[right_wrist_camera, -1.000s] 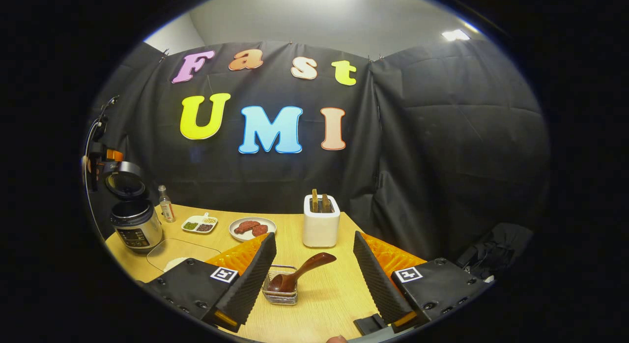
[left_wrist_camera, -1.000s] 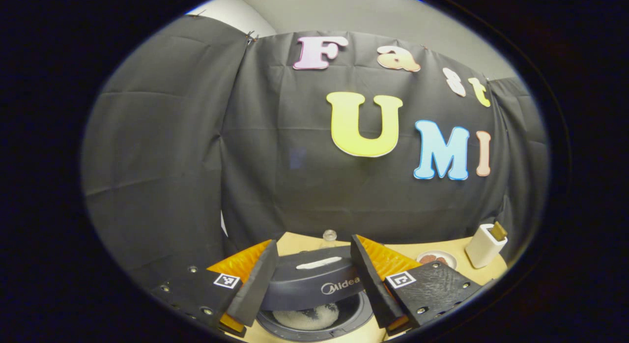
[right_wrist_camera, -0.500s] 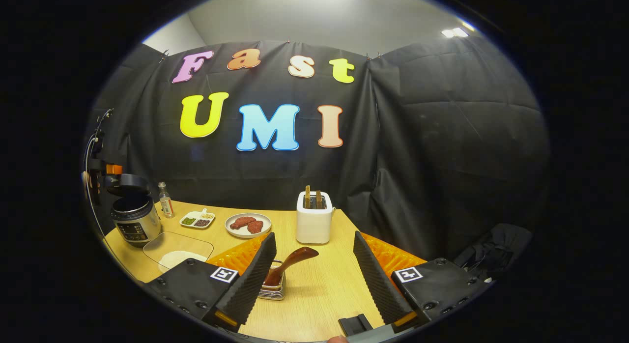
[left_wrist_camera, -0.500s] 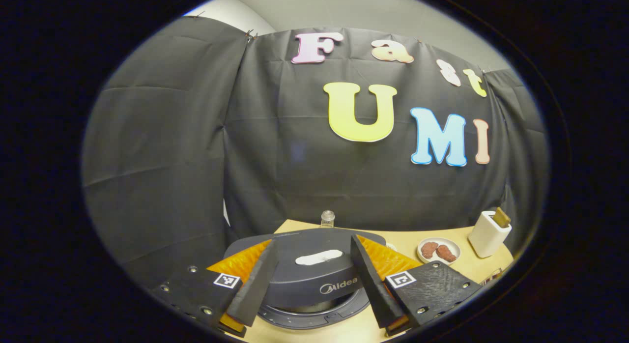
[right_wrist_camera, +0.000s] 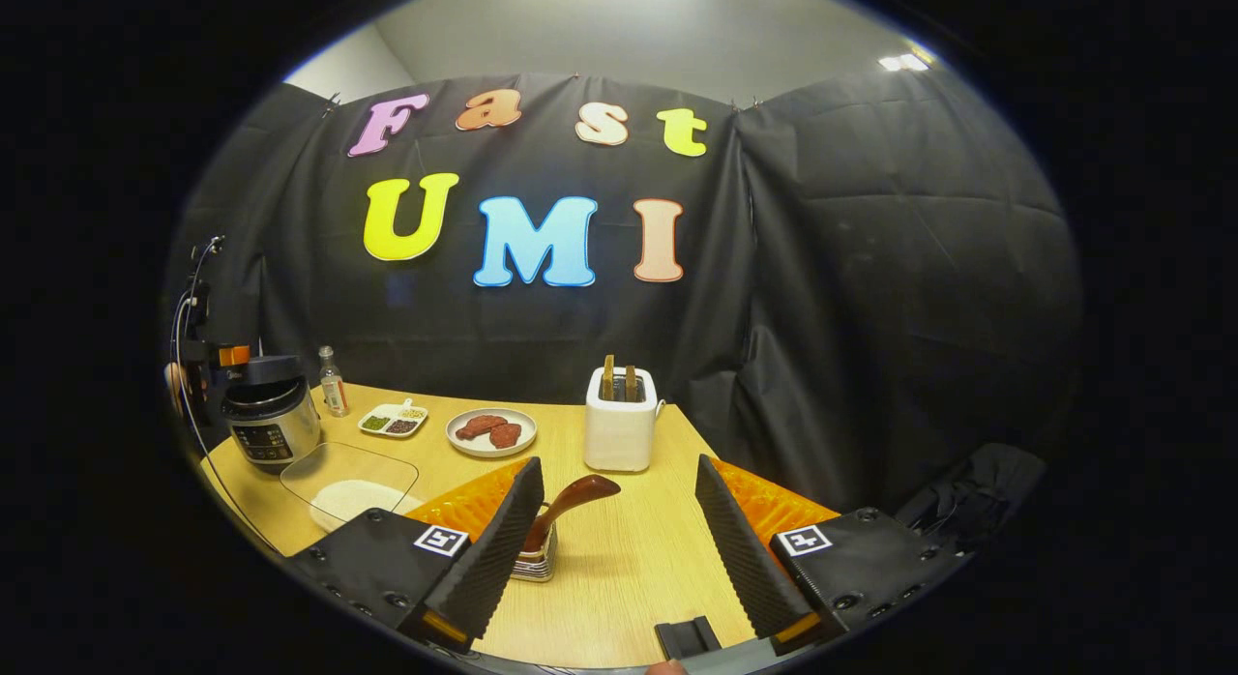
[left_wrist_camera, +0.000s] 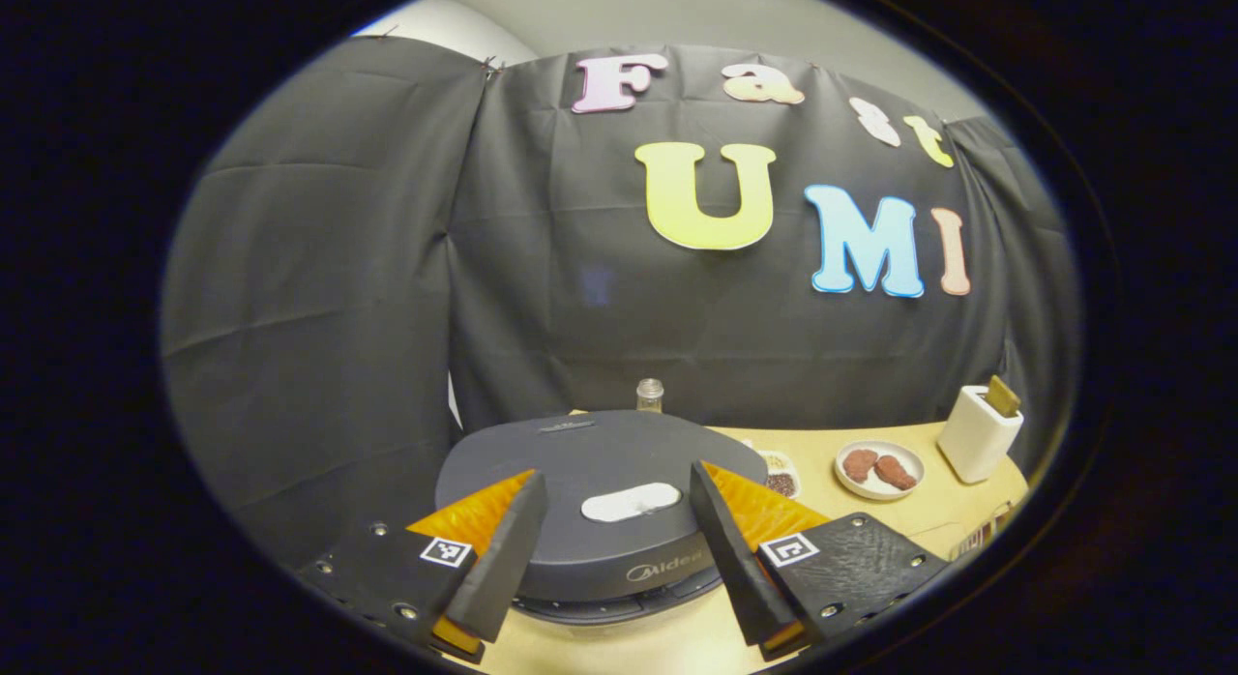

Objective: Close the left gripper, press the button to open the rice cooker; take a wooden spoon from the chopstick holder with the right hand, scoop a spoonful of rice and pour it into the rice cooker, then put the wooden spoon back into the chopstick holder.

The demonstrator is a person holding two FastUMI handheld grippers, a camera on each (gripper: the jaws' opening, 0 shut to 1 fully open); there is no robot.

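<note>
Wooden table [right_wrist_camera: 619,549], seen in the right gripper view, carries all items. Rice cooker [left_wrist_camera: 600,501] stands at the table's left end; in the left gripper view its dark lid lies flat and shut, with a pale oval button [left_wrist_camera: 631,502] on top and a brand word on the front rim, partly blurred and not fully legible. In the right gripper view the same cooker [right_wrist_camera: 274,425] shows a steel body with a control panel too small to read. White toaster [right_wrist_camera: 621,425] stands near the table's middle, two slices upright in its slots. A clear tray holding white rice [right_wrist_camera: 350,496] lies in front of the cooker. A round plate [right_wrist_camera: 490,431] bears reddish-brown pieces; beside it sits a small divided dish [right_wrist_camera: 392,423], and a small bottle [right_wrist_camera: 334,385] stands beside the cooker.

Left gripper [left_wrist_camera: 619,530]: fingers apart, one on each side of the lid's front, above it; contact cannot be told. Right gripper [right_wrist_camera: 619,530]: fingers apart, holding nothing, above the table. Chopstick holder [right_wrist_camera: 534,565], a small wire basket, sits just beside the right gripper's left finger, partly hidden by it. Wooden spoon [right_wrist_camera: 566,506] stands in the holder, bowl end down, long axis tilted, handle pointing up and to the right toward the toaster. Square coded markers sit on both grippers' bodies.
</note>
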